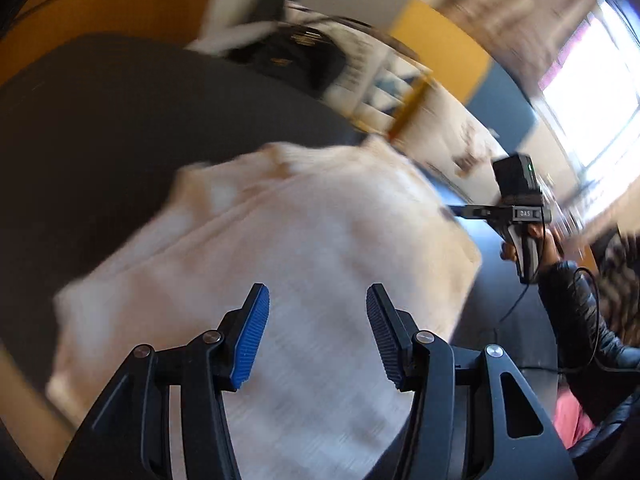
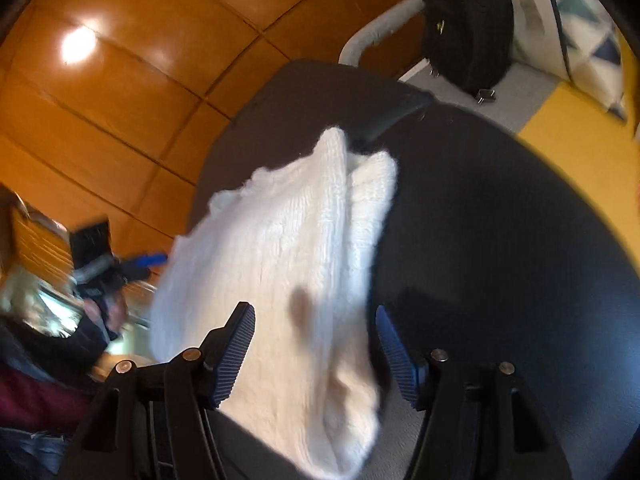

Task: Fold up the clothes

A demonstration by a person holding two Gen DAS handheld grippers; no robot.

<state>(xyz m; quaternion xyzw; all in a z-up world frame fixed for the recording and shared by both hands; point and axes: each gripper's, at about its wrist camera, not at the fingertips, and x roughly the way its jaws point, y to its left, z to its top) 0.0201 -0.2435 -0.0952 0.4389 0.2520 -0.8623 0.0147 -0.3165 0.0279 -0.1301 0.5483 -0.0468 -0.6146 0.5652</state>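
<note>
A white knitted sweater [image 2: 288, 264] lies folded into a thick bundle on a dark round counter [image 2: 500, 240], with its ribbed layers stacked and one pointed end reaching toward the far side of the counter. In the right wrist view the right gripper [image 2: 316, 348] hovers just above the near end of the sweater, its jaws spread wide with the blue ribbed pads [image 2: 234, 354] on either side and nothing held between them. The left wrist view is blurred, yet the same sweater [image 1: 280, 260] shows as a pale mass filling the middle of the picture on the dark counter [image 1: 100, 140], and the left gripper [image 1: 318, 332] stands released above it, jaws apart, grasping nothing. Whether either gripper touches the knit cannot be told. From the left wrist view the right gripper [image 1: 460, 211] appears at the right, held in a hand [image 1: 528, 244] that comes out of a dark shiny sleeve [image 1: 580, 320]. From the right wrist view the left gripper [image 2: 160, 259] appears at the left edge of the sweater, blurred, its blue tip pointing toward the cloth. Beyond the counter lies an orange wooden floor [image 2: 120, 100], and on the far right a black bag [image 2: 468, 32] sits on a grey surface near a patterned cloth [image 2: 580, 20].
</note>
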